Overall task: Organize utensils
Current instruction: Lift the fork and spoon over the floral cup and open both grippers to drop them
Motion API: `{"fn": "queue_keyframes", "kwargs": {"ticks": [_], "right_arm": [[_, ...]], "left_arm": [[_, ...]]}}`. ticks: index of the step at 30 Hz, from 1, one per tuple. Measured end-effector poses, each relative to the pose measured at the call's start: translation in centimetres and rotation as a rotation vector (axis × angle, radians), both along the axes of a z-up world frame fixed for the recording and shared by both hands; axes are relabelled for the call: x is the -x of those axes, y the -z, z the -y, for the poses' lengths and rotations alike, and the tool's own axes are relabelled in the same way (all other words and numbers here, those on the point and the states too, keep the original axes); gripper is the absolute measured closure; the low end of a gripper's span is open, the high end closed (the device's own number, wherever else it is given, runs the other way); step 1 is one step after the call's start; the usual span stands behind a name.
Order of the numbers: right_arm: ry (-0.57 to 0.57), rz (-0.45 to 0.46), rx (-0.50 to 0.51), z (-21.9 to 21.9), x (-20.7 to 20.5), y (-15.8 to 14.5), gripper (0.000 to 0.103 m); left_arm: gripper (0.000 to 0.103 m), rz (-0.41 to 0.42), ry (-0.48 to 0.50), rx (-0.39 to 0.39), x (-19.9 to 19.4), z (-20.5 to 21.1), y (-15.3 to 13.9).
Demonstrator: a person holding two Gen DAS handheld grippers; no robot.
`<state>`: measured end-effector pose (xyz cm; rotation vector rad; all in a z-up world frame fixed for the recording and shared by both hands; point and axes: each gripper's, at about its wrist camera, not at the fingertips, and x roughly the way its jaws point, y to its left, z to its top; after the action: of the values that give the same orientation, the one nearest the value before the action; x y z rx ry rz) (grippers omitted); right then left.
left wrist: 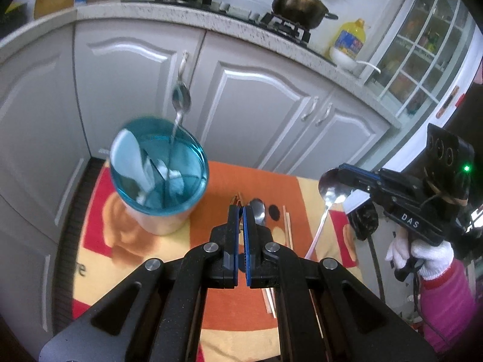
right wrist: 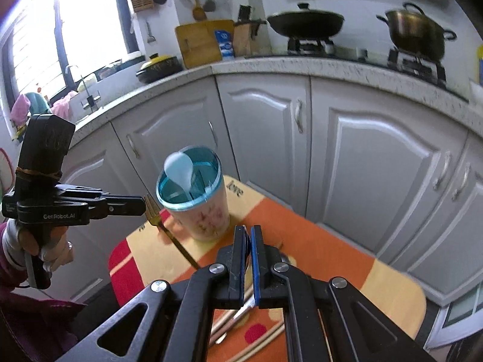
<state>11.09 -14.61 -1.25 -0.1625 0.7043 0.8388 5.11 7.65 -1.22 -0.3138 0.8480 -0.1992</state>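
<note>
A blue-rimmed utensil cup [left wrist: 160, 175] [right wrist: 193, 193] stands on the orange mat [left wrist: 229, 181] [right wrist: 302, 241], holding a white spoon [left wrist: 132, 157] [right wrist: 178, 169] and a metal spoon [left wrist: 181, 99]. My left gripper [left wrist: 240, 211] is shut on a gold fork [right wrist: 160, 226], its tines [left wrist: 237, 199] showing past the tips; it hovers right of the cup in its own view. My right gripper [right wrist: 248, 235] is shut on a silver spoon [left wrist: 327, 193], held above the mat's right side. Another spoon [left wrist: 258, 211] and wooden chopsticks [left wrist: 288, 229] [right wrist: 241, 319] lie on the mat.
White cabinet doors [left wrist: 256, 105] [right wrist: 362, 150] stand close behind the mat. The countertop above carries a wok [right wrist: 305, 22], a pot [left wrist: 299, 3] [right wrist: 419, 33] and an oil bottle [left wrist: 351, 37]. The mat's edge drops off at the left and front.
</note>
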Motion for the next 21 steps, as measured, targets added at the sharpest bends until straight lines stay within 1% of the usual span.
{"fn": "queue_keyframes", "kwargs": {"ticks": [3, 7, 10, 16, 21], "right_arm": [[0.001, 0.029, -0.014, -1.2, -0.5, -1.6, 0.1], [0.03, 0.068, -0.043, -2.9, -1.8, -4.0, 0.1], [0.06, 0.102, -0.049, -4.6, -2.9, -5.5, 0.1], [0.122, 0.132, -0.054, -8.4, -5.7, -6.7, 0.1], [0.16, 0.168, -0.02, -11.5, -7.6, -5.9, 0.1]], "left_arm": [[0.102, 0.017, -0.008, -0.008, 0.2, -1.1, -1.9], [0.102, 0.05, -0.03, -0.019, 0.3, -3.1, -4.8], [0.102, 0.095, -0.064, -0.077, -0.2, -4.6, -7.0], [0.102, 0.11, -0.125, -0.137, -2.0, -7.4, -8.2], [0.102, 0.078, -0.145, -0.188, -3.2, -8.9, -6.9]]}}
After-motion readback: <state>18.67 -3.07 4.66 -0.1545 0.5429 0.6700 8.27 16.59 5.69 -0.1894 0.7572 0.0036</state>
